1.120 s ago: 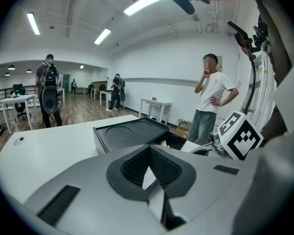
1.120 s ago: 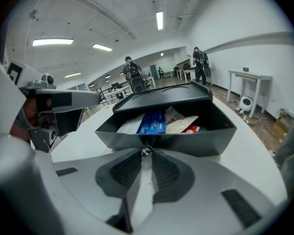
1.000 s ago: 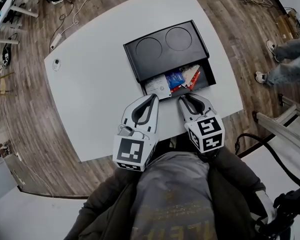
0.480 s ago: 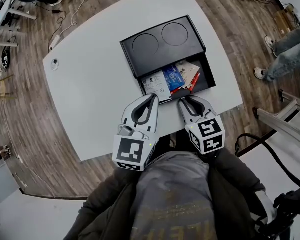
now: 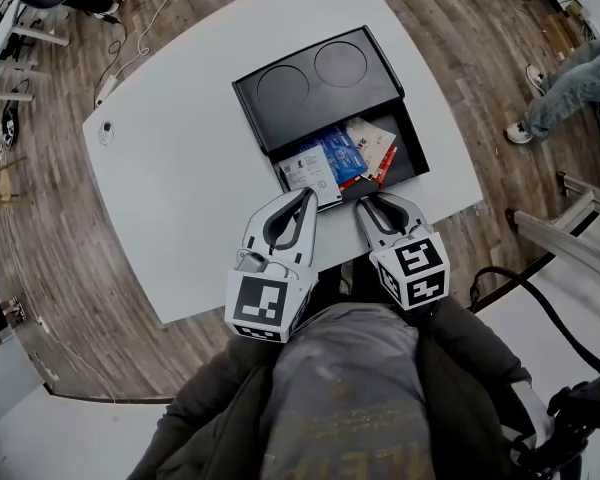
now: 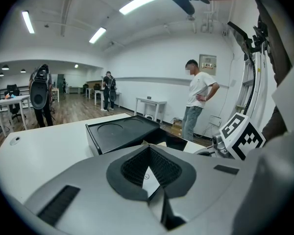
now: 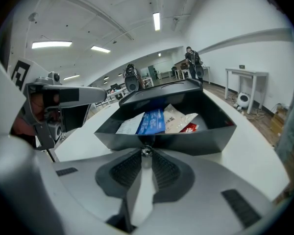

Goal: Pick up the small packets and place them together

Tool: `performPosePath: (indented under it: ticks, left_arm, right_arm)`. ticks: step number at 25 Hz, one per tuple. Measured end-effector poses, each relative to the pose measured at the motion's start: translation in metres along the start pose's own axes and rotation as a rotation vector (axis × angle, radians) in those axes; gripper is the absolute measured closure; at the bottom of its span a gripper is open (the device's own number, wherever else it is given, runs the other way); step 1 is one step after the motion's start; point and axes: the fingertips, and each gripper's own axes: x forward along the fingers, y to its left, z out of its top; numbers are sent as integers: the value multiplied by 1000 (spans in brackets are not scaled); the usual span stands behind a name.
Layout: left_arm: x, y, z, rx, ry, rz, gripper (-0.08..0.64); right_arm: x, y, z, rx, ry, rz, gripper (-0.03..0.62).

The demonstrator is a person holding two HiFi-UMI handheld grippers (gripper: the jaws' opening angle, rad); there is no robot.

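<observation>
A black tray [image 5: 310,88] lies on the white table [image 5: 180,168]. Its near compartment holds a white packet [image 5: 308,168], a blue packet [image 5: 342,153], a pale packet [image 5: 372,140] and a red packet [image 5: 380,164] side by side, partly overlapping. The right gripper view shows the same blue packet [image 7: 152,120] and pale packet [image 7: 179,119] behind the tray wall [image 7: 186,142]. My left gripper [image 5: 308,196] hovers just short of the tray's near edge, tips together, holding nothing. My right gripper [image 5: 364,200] is beside it, tips also together and empty.
The tray's far half has two round recesses [image 5: 283,88]. A small round object [image 5: 106,130] lies at the table's far left. A person's legs [image 5: 565,93] stand right of the table; another person [image 6: 198,99] stands beyond it. The table's front edge runs under both grippers.
Both grippers have stayed put. The head view has shifted slightly, so the tray sits a little higher and further left in it. The legs at the right have moved toward the picture's edge.
</observation>
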Motion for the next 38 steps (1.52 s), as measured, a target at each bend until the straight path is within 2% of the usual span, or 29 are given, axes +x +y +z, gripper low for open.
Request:
performPosePath:
  ticks: [29,33,38]
  left_arm:
    - [-1,0,-6,-6,5,-14,558]
    - [1,0,-3,-9,-1,-19,558]
    - [-1,5,8,-5,-38,-17,558]
  right_arm:
    - [2,-1,-3,-5,-28,-2,518]
    - [-2,-3,-5,4,-1,18,518]
    - [-26,0,7,-50,17,40,518]
